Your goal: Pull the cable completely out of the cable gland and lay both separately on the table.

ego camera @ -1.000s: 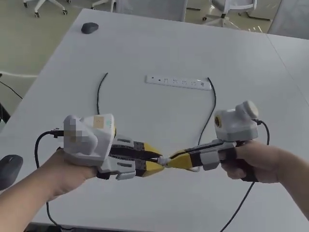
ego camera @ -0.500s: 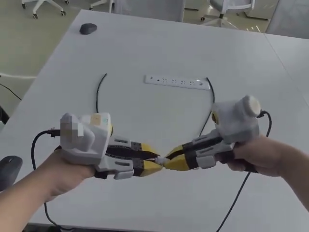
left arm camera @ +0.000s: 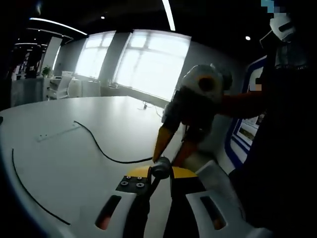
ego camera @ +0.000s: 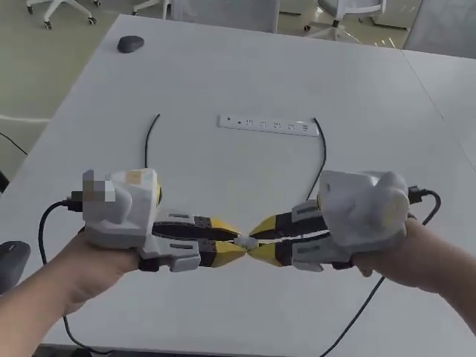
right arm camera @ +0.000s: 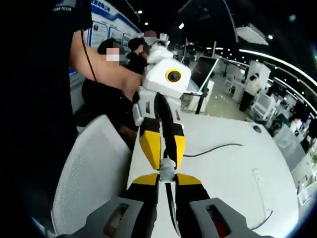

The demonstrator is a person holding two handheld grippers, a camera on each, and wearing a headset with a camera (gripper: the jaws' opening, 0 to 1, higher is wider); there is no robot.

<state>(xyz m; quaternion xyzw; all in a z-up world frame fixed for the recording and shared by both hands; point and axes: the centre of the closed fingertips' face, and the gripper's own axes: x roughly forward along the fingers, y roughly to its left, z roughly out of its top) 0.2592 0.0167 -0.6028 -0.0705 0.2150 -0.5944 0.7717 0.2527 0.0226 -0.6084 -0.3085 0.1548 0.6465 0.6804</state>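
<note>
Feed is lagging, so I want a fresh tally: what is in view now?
cable gland: one, pale grey, between both gripper tips
cable: one, black, running back between right jaws
power strip: one, white, mid-table, black cord at right end
loose lead: one, black, left of strip
mouse: two, dark, far-left corner, other at near-left edge
chairs: several, white, beyond table
table: one, white
left gripper: one, white-yellow, shut on gland
right gripper: one, white-yellow, shut on cable
hands: two, holding grippers

Tip to tip, the left tool (ego camera: 233,243) and right tool (ego camera: 254,245) leave bare counter (ego camera: 245,305) below and ahead; a black cable (ego camera: 148,143) lies beyond the left tool, a power strip (ego camera: 268,125) and its cord (ego camera: 323,158) beyond the right.
</note>
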